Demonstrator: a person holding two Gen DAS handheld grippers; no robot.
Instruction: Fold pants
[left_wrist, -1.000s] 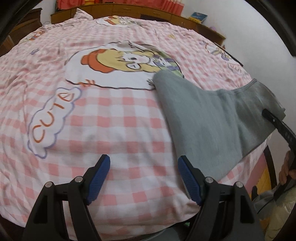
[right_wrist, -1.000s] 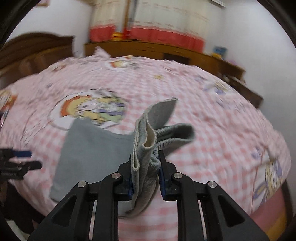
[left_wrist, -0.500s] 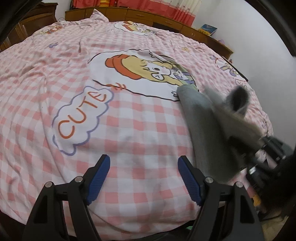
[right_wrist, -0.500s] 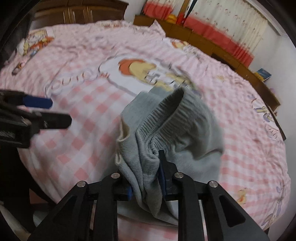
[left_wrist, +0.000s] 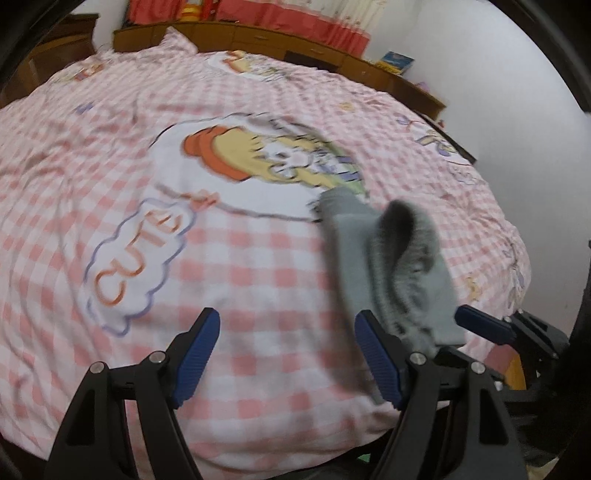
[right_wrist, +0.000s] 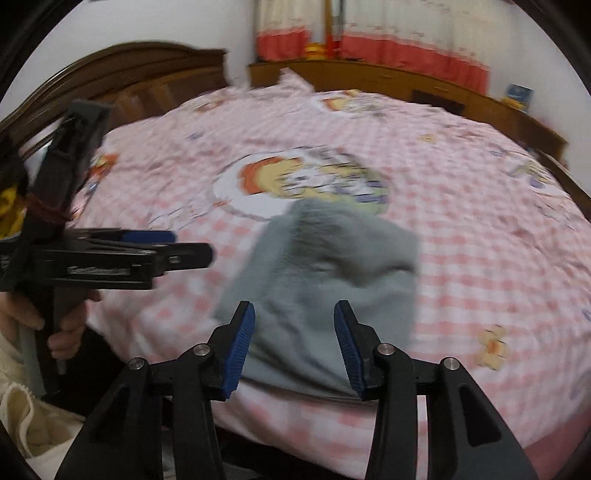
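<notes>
— Between the right gripper (right_wrist: 293, 345) tips, what do you see?

— Grey pants (right_wrist: 325, 273) lie just ahead of the blue pads and partly between them, but the pads stand clear of the cloth on both sides. Its jaws have just been opening, and the fabric is let go — bunched in a heap near the bed's front edge.

— And the left gripper (left_wrist: 286, 354)?

— Spread wide with nothing in it; only the pink checked bedsheet (left_wrist: 258, 302) shows between its pads. The pants (left_wrist: 391, 266) sit just to its right, their ribbed waistband curled up into an open loop.

— Does one view give what the other lacks?

— Yes. From the left wrist you see that upstanding waistband loop and the word "CUTE" printed on the sheet to the left of the gripper; the right gripper (left_wrist: 484, 325) shows there only as one blue pad poking in behind the pants. From the right wrist you see the left gripper (right_wrist: 155, 245) side-on, off to the left, with a hand (right_wrist: 55, 332) wrapped round its handle and a cream sleeve (right_wrist: 22, 406) below — and beyond it a dark wooden headboard (right_wrist: 147, 74).

— Counts?

— Two grippers, one pair of pants, one bed. One hand is visible. Both views are blurred, so finer folds in the pants cannot be made out.
</notes>
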